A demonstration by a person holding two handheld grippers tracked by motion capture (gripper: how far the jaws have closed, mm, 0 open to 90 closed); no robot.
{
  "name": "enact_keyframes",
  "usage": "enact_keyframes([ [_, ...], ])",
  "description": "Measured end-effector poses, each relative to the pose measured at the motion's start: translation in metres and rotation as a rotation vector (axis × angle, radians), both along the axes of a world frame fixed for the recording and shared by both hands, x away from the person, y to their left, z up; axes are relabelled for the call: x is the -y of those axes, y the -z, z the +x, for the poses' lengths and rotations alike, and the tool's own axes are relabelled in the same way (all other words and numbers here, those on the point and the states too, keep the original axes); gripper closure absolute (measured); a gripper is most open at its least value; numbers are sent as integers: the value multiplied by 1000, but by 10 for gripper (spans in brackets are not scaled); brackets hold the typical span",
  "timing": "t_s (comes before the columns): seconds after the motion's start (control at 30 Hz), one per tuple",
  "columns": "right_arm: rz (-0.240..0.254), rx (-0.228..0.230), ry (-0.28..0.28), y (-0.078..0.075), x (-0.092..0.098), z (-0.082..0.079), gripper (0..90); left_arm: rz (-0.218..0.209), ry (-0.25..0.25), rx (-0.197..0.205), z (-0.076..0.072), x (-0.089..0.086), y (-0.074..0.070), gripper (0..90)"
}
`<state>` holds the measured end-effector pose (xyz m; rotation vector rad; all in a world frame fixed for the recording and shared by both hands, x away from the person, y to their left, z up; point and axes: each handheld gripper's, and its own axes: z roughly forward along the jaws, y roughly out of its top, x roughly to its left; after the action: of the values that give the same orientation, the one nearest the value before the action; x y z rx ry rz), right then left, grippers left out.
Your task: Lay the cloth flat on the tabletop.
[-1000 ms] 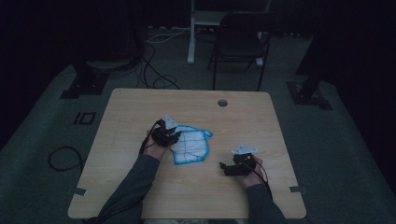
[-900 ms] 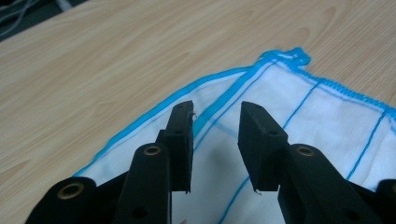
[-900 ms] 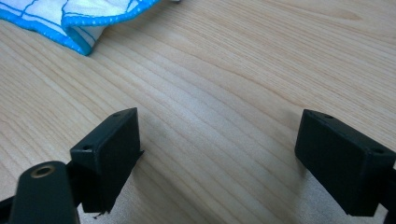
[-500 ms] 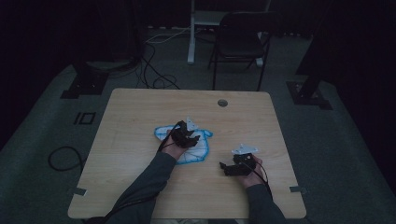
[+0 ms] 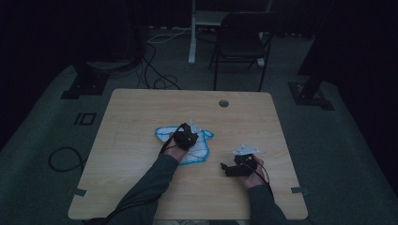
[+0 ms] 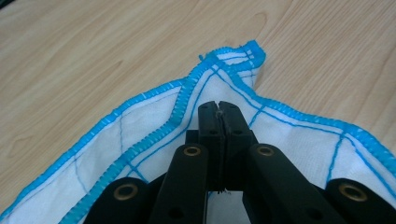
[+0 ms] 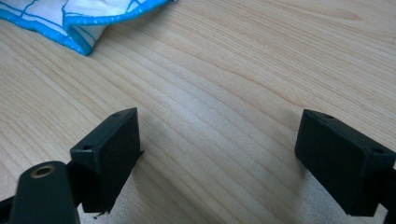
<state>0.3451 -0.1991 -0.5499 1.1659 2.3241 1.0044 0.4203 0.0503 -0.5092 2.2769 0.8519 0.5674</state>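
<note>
1. The white woven cloth with a bright blue stitched hem and thin blue grid lines (image 6: 299, 140) lies partly folded on the pale wooden worktop (image 5: 141, 117), a raised fold of hem running just left of the left tongs (image 6: 218, 106).
2. The left tongs have just been closing and now stand together over the cloth's middle; the jaws meet with no visible gap. Whether a pinch of fabric sits between them I cannot tell, as the tips hide it.
3. That placement — on the inner layer, beside the fold — reads as a grab meant to lift or turn over a layer.
4. The right tongs (image 7: 219, 154) stand wide apart, holding nothing, over bare worktop; the cloth's corner lies well ahead of them to their left — likely waiting their turn.
</note>
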Motion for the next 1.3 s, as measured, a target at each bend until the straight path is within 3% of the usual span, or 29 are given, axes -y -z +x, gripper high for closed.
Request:
enact_keyframes([
  [0.3,1,2,0,0,0,0,141,-86,-18,37,-20,-19,-16,898],
  [0.53,0,0,0,0,0,0,141,-134,-43,50,-34,-36,-17,898],
  [1.3,0,1,-1,0,0,0,141,-179,-67,58,-73,-75,-18,896],
])
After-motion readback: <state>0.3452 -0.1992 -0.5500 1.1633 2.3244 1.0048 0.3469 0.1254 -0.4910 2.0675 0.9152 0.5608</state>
